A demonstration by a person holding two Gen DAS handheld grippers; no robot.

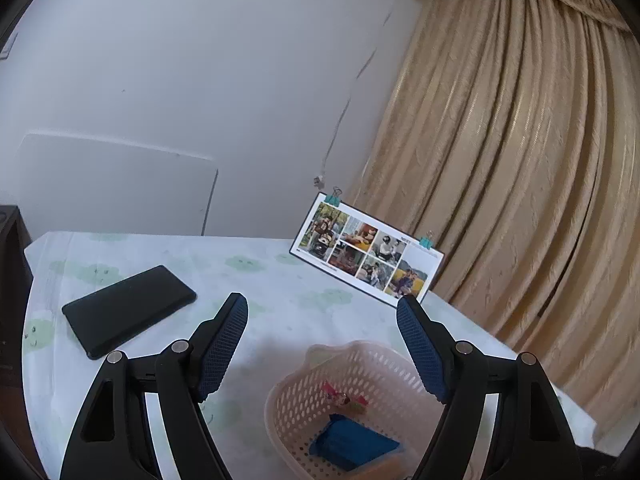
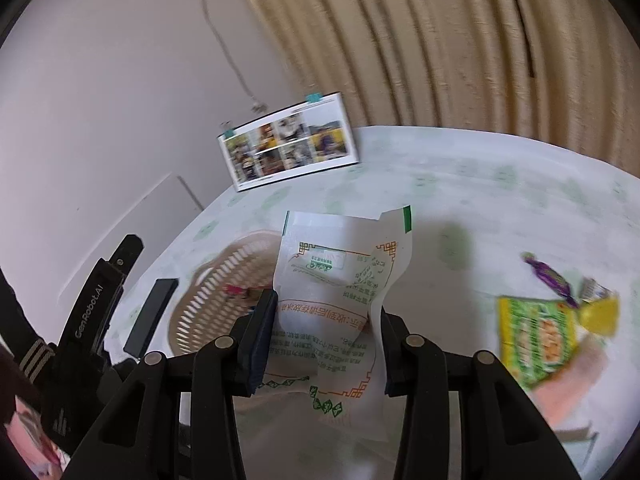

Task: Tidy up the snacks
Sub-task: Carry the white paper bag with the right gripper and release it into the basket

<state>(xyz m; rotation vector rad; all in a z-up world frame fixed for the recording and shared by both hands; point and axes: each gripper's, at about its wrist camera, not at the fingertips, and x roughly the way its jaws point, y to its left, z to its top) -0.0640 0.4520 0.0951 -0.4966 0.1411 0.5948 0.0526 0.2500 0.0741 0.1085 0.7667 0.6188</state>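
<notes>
The right gripper [image 2: 324,328] clamps a white packet [image 2: 340,288], the basket [image 2: 208,304] just to its left; the left gripper [image 1: 322,344] hangs spread wide above the basket [image 1: 296,396], right of a phone [image 1: 128,310].

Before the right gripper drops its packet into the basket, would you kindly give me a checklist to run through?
1. Right gripper holding the white printed snack packet: ok.
2. Left gripper open and empty: ok.
3. Pink perforated plastic basket has free space beside the blue packet and small wrapped candy: ok.
4. Left gripper clear of the basket opening: not ok, it hangs right above.
5. Black flat phone lies apart from the basket: ok.
6. Packet already over the basket: cannot tell, the view is blurred.
</notes>
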